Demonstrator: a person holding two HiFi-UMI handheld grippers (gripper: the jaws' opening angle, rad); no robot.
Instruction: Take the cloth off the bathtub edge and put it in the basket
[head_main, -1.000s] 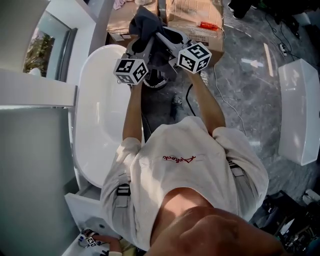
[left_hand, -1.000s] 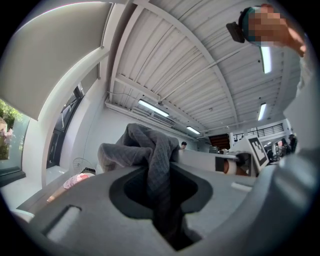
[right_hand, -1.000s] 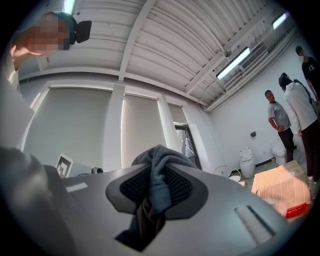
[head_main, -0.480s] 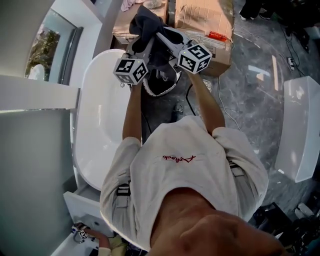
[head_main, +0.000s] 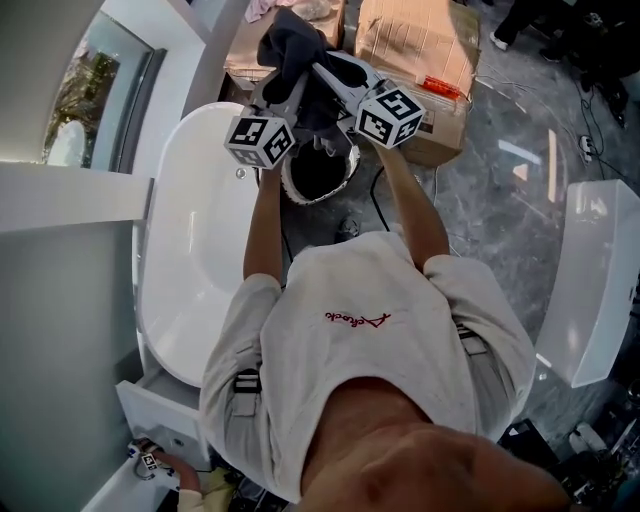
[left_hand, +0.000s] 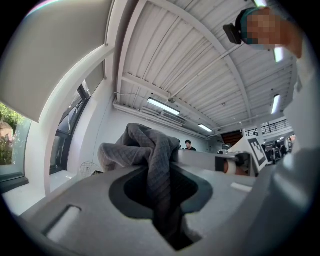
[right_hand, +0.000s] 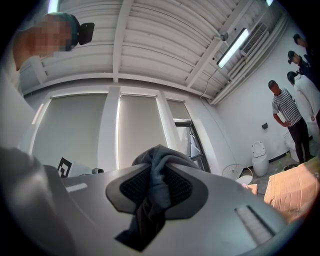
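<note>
White, smooth oval tub (head_main: 195, 250) fills the left; grey marbled floor (head_main: 480, 200) spreads right, cardboard boxes (head_main: 420, 40) at its far side; a round, white-rimmed basket (head_main: 350, 172) sits just right of the tub; the dark ribbed cloth (head_main: 290, 45) hangs bunched above its far side, pinched by both tongs; left gripper (left_hand: 167, 192) and right gripper (right_hand: 152, 192), jaws narrow, each clamp a fold.

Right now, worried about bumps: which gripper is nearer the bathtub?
Left. The left gripper sits by the bathtub rim; the right gripper is farther off, toward the cardboard box. Both clamp the cloth.
</note>
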